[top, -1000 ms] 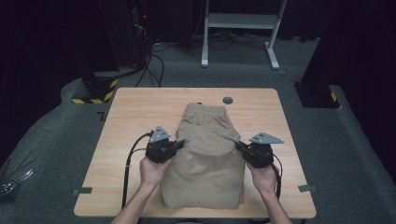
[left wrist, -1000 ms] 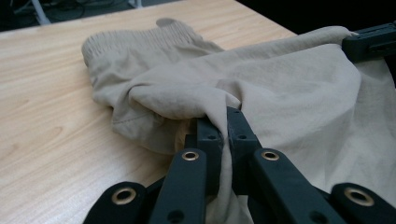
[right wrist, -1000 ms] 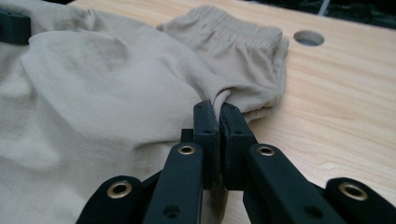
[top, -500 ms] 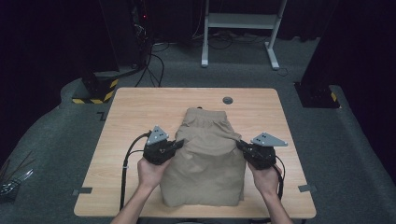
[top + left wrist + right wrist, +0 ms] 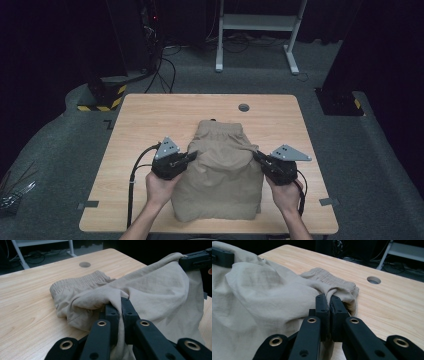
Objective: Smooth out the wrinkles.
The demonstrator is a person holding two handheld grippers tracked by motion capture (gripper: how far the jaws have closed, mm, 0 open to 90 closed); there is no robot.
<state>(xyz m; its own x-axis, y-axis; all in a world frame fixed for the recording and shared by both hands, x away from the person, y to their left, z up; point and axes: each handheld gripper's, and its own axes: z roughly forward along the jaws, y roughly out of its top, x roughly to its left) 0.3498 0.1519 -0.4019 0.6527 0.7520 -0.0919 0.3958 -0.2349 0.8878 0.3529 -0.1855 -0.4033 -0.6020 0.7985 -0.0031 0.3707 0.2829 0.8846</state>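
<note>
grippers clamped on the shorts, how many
2. The left gripper is shut on the left edge of the tan shorts; the right gripper is shut on their right edge, both over the table.

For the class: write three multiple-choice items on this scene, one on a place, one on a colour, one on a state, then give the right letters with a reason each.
1. Where does the elastic waistband of the shorts lie?
A. at the table's far side, toward the round hole
B. over the near edge
C. on the floor

2. What colour are the shorts?
A. blue
B. beige
C. red

3. How do the jaws of the left hand-held gripper stand?
A. wide open above the cloth
B. shut on bare wood
C. shut on a fold of the cloth

Key: 1 A, the waistband lies on the table just short of the round hole. 2 B, the shorts are beige in every view. 3 C, the left hand-held gripper pinches cloth between closed jaws, as does the right hand-held gripper.
</note>
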